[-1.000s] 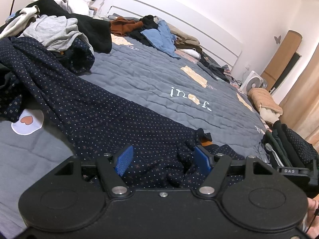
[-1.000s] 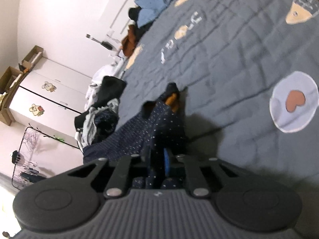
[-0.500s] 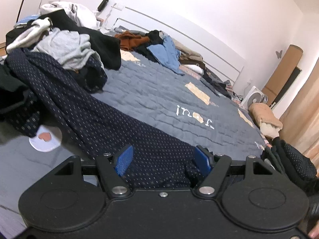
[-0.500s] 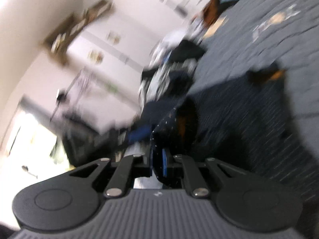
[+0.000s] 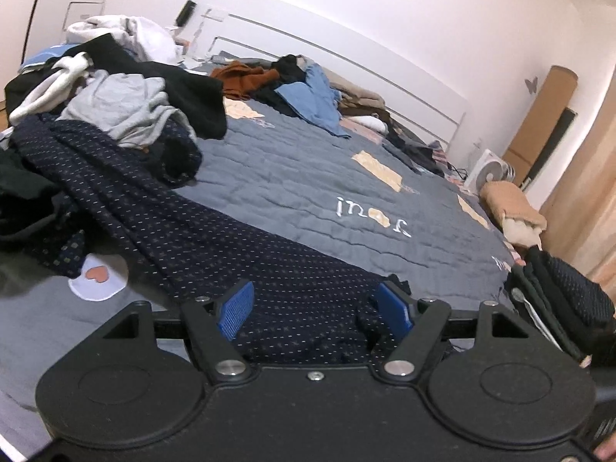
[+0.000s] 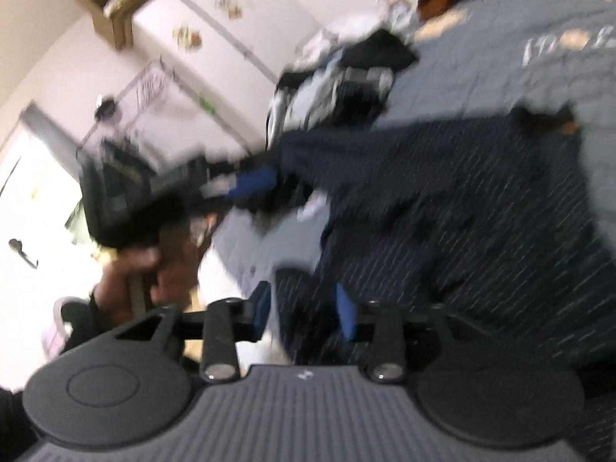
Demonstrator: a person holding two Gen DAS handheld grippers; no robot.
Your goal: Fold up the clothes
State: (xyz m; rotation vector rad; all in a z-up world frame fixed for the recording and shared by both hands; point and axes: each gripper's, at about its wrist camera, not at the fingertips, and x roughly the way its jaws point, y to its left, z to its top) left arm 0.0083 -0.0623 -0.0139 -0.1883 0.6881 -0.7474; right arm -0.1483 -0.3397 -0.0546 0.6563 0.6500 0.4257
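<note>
While the navy dotted garment (image 5: 238, 246) lies stretched across the bed (image 5: 308, 177), its long axis running from the clothes pile (image 5: 127, 107) at far left down toward you, your left hand-held gripper (image 5: 315, 310) hovers open over its near end. Your right hand-held gripper (image 6: 304, 308) is opening, cloth between its jaws (blur hides any contact). No containers show; the left hand-held gripper looks nearer the free hem.

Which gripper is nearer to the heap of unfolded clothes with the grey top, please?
Left. The left gripper sits just short of the heap, over the navy dotted garment. The right gripper, jaws opening with that garment between them, is farther back.
</note>
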